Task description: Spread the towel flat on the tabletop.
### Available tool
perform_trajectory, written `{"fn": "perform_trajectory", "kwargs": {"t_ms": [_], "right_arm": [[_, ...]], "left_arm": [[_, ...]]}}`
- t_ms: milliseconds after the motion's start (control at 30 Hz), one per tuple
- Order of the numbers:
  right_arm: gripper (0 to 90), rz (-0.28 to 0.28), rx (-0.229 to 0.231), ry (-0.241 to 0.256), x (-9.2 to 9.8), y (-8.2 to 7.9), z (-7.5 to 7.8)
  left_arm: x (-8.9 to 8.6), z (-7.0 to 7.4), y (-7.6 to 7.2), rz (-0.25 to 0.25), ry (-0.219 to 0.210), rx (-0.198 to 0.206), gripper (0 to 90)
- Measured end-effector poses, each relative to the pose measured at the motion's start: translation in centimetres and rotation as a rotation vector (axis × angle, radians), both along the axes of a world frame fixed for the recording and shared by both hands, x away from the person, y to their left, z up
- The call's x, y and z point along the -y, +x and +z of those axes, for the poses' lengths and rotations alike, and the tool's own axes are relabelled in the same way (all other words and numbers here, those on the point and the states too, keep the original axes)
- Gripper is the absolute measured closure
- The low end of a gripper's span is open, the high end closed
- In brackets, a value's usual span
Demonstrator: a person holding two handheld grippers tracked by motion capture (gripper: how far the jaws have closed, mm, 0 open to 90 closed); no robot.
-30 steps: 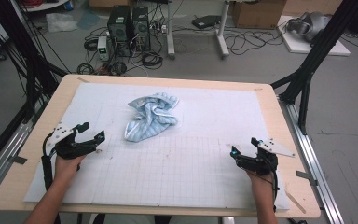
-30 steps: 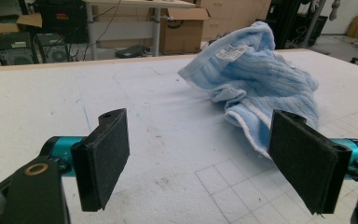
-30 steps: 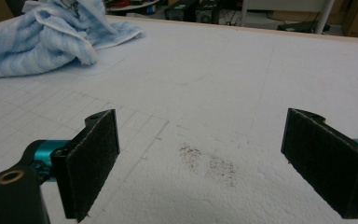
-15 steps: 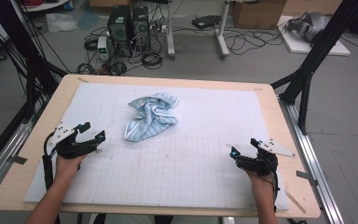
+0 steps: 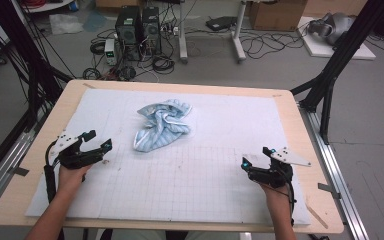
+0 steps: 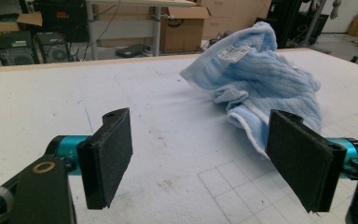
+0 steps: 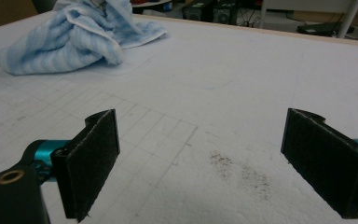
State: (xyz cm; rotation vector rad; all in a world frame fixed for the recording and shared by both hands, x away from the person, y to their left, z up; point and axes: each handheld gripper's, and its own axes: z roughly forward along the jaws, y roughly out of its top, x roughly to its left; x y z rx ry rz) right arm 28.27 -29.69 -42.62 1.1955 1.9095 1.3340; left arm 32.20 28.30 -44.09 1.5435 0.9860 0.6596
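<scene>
A crumpled light-blue striped towel (image 5: 162, 125) lies on the white gridded mat (image 5: 195, 180), a bit left of centre. My left gripper (image 5: 100, 140) rests at the mat's left side, open and empty, a short way left of the towel. Seen along the left gripper (image 6: 205, 158), the towel (image 6: 261, 79) lies just beyond the right pad, apart from it. My right gripper (image 5: 255, 156) sits low at the mat's right front, open, holding nothing. In the right gripper view, the gripper (image 7: 209, 158) is over bare mat and the towel (image 7: 70, 39) lies far off at upper left.
The mat covers a wooden table (image 5: 310, 150) with a bare border. A dark smudge (image 7: 237, 172) marks the mat between the right jaws. Black frame posts (image 5: 330, 85) stand at both sides. Computers and cables (image 5: 140, 30) are on the floor beyond.
</scene>
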Motion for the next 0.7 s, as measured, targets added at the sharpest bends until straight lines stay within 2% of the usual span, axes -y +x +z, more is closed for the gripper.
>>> {"fn": "perform_trajectory", "kwargs": {"t_ms": [167,300,400,500,567,700], "right_arm": [[10.5,0.028,-0.007,-0.019,-0.9,-0.1,0.1],[10.5,0.040,-0.012,-0.004,-1.4,-0.3,0.1],[11.0,0.058,-0.013,0.007,-1.8,-0.5,0.4],[17.4,0.092,-0.012,0.025,-2.2,-0.6,0.7],[17.4,0.101,-0.009,0.019,-2.5,-0.6,0.7],[17.3,0.114,-0.015,-0.004,-3.1,-0.5,0.7]], "left_arm": [[0.4,0.1,0.2,-0.012,0.004,-0.005,23.4],[0.8,0.4,0.2,-0.025,0.016,-0.016,23.6],[1.0,1.1,0.5,-0.024,0.003,-0.021,23.7],[1.3,1.7,1.0,-0.037,-0.017,-0.024,23.8],[2.4,2.7,2.0,-0.063,-0.021,-0.021,24.0],[4.6,4.0,3.8,-0.127,0.005,-0.023,24.1]]}}
